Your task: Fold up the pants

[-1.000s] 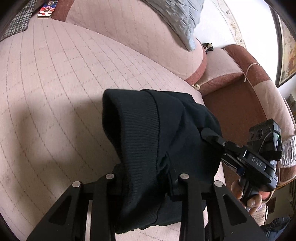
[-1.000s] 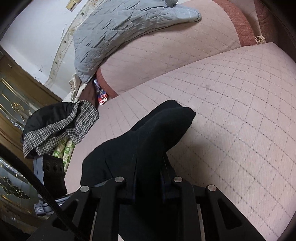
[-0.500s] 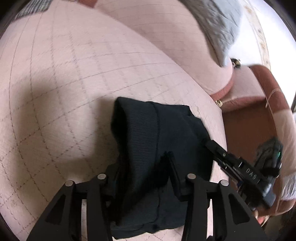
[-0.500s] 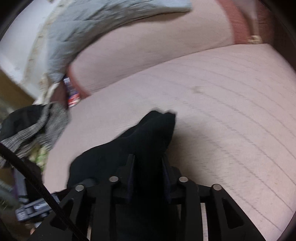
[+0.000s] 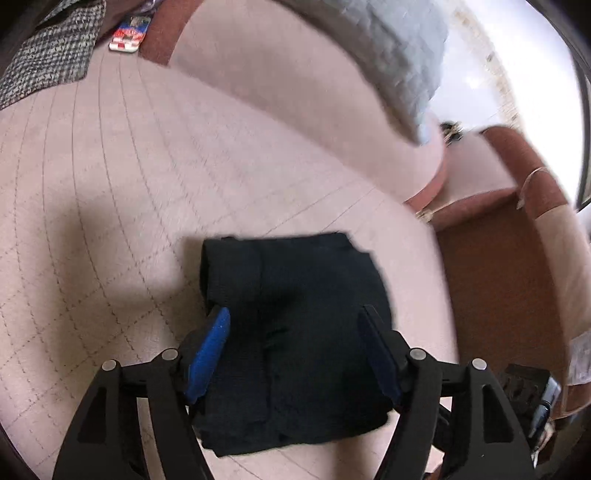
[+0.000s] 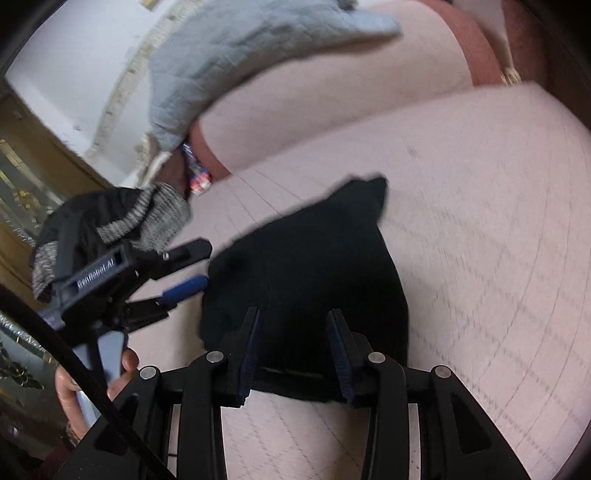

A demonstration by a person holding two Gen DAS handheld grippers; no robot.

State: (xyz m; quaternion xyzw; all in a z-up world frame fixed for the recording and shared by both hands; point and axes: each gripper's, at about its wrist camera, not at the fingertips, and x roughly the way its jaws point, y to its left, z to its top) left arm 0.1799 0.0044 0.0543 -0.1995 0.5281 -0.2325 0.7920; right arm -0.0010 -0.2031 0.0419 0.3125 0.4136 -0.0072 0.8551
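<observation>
A pink sofa seat with a stitched diamond quilting carries everything, its cushion running back to a pink backrest edged in rust-red. The black pants lie directly on the seat as a compact folded bundle, near its front edge. Toward the far corner of the seat a grey checked garment lies on the cushion, with a small red-and-white patterned object just beside it.

Pink quilted sofa, rust trim.
Grey quilted blanket on backrest at 12; white wall and gold-framed door at 9.
</observation>
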